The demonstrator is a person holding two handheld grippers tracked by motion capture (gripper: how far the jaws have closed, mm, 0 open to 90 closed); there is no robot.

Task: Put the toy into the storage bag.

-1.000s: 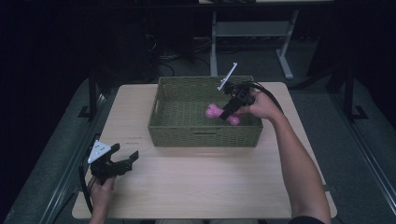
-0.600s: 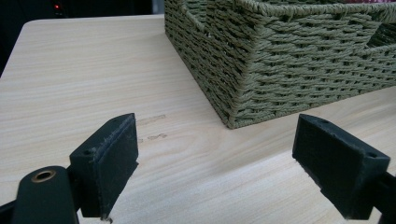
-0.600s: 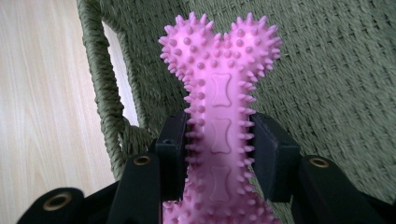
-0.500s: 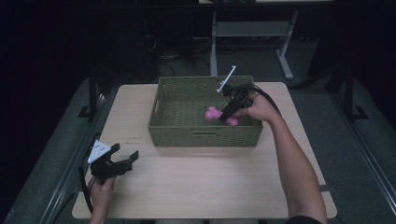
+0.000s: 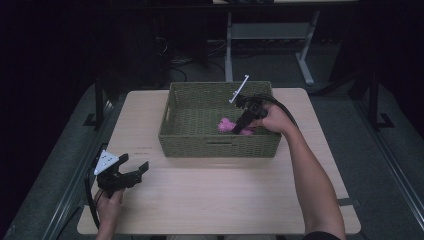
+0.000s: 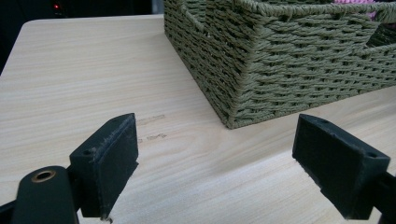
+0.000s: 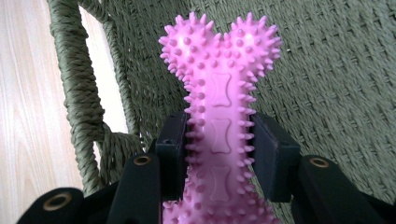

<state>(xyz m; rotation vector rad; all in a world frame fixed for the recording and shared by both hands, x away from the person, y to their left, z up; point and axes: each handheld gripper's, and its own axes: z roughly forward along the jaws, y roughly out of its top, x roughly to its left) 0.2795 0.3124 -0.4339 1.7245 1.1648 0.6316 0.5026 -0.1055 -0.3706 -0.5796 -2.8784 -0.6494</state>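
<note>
Inside the one woven basket (image 5: 190, 120), the right gripper (image 7: 219, 149) clamps one spiky pink bone toy (image 7: 219, 93), its lower end cut off. Left gripper (image 6: 215, 154) rests wide open on the table (image 5: 225, 200).

A pale wood-grain table (image 5: 220, 200) carries 1 woven olive basket (image 5: 220, 145) toward 12 o'clock of its middle. The left gripper (image 5: 131, 172) sits near its 8 o'clock corner.

A light wooden table (image 5: 225, 200) stands on grey floor (image 5: 380, 165), with a metal stand (image 5: 265, 35) behind it.
</note>
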